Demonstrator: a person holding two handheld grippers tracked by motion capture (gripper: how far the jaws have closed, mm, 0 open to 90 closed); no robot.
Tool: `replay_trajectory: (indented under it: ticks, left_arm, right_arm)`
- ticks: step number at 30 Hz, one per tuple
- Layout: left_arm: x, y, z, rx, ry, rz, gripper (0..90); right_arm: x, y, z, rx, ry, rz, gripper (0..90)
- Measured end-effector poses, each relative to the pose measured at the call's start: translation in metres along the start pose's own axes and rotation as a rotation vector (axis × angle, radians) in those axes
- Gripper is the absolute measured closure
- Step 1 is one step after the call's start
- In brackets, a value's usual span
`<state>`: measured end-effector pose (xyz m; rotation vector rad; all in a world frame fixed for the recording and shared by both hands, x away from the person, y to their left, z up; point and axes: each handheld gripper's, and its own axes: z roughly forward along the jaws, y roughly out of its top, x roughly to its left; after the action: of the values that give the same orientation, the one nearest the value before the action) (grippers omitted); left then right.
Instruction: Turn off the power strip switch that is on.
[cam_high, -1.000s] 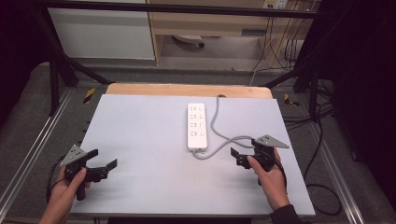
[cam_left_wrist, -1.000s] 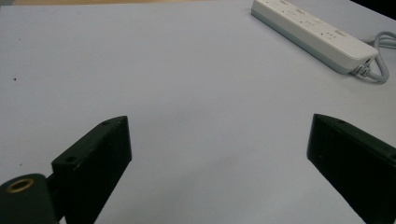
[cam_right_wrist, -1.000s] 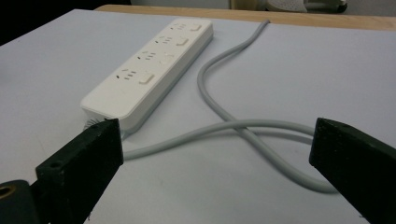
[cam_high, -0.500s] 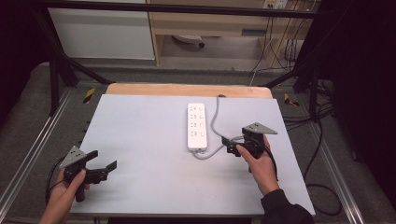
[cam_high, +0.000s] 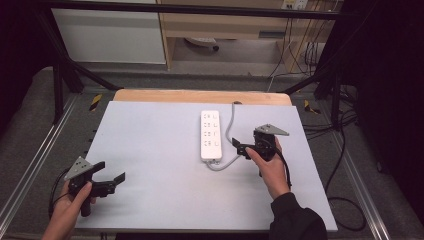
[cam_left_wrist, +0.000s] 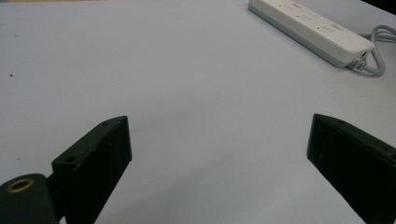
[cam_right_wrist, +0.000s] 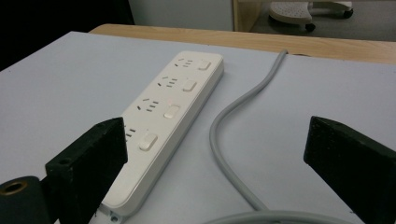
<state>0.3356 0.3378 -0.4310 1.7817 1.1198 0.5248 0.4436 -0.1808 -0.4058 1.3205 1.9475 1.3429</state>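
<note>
White power strip (cam_high: 210, 135) lies just beside the right gripper (cam_high: 239, 148), seemingly untouched; both grippers' jaws gape apart.

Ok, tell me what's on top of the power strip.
The power strip carries four socket rows, each with a white switch; nothing is plugged in or lying on it. The left jaw of the right claw covers part of the nearest socket.

No text, label, brand or number can be read anywhere; the white power strip (cam_right_wrist: 170, 116) at centre frame bears only unmarked sockets and switches.
</note>
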Motion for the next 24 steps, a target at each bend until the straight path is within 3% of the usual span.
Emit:
replay_trajectory:
  ticks: [21,24]
  left_arm:
    - [-0.001,0.000,0.001,0.000,-0.005,0.005,6.6]
    - [-0.001,0.000,0.001,-0.002,-0.008,0.000,6.6]
  right_arm:
    - [-0.002,0.012,0.029,-0.027,-0.037,0.043,18.3]
    - [-0.001,0.013,0.035,-0.036,-0.044,0.042,26.3]
